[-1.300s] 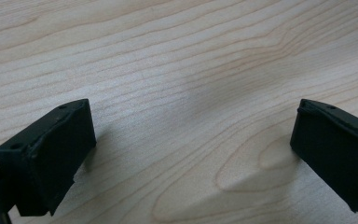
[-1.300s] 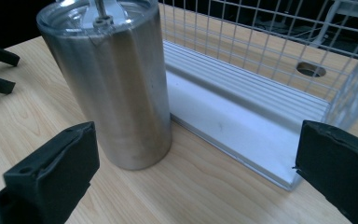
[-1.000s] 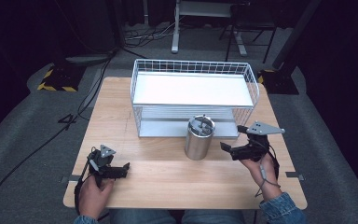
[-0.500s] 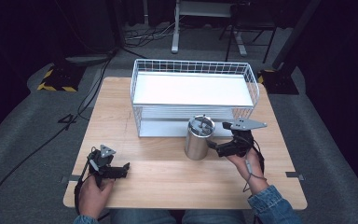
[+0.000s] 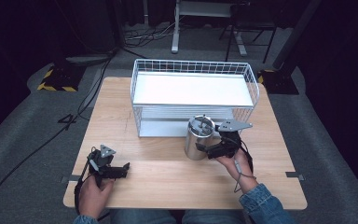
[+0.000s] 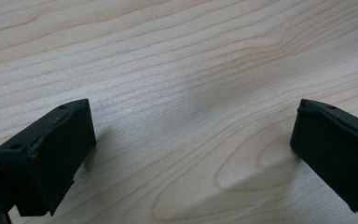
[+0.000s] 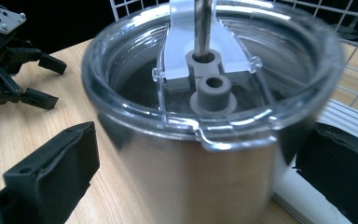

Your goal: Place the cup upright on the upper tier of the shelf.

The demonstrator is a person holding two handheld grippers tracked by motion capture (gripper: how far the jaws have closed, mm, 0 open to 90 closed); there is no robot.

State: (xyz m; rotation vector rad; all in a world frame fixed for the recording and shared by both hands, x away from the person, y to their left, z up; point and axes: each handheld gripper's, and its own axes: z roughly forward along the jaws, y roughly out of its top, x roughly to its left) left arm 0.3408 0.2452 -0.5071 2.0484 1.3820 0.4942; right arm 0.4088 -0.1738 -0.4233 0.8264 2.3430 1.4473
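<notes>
A steel tumbler [image 5: 198, 137] with a clear lid and a metal straw stands upright on the wooden table [image 5: 168, 172], just in front of the wire basket. My right gripper [image 5: 208, 150] is open at the tumbler's right side. In the right gripper view the tumbler [image 7: 205, 140] stands between the jaws of the right gripper [image 7: 191, 177], with a gap on each side. My left gripper [image 5: 121, 170] rests open near the table's front left corner. In its own view the left gripper [image 6: 191, 154] has only bare wood between its jaws.
A white wire basket [image 5: 193, 63] with a white floor sits at the back middle of the table, its front wall [image 7: 354, 28] right behind the tumbler. The left hand's gripper [image 7: 9, 56] shows far off in the right gripper view. Dark floor and cables surround the table.
My right gripper has moved left and forward to the tumbler, so its jaws now straddle it. The left gripper and the tumbler have stayed put.
</notes>
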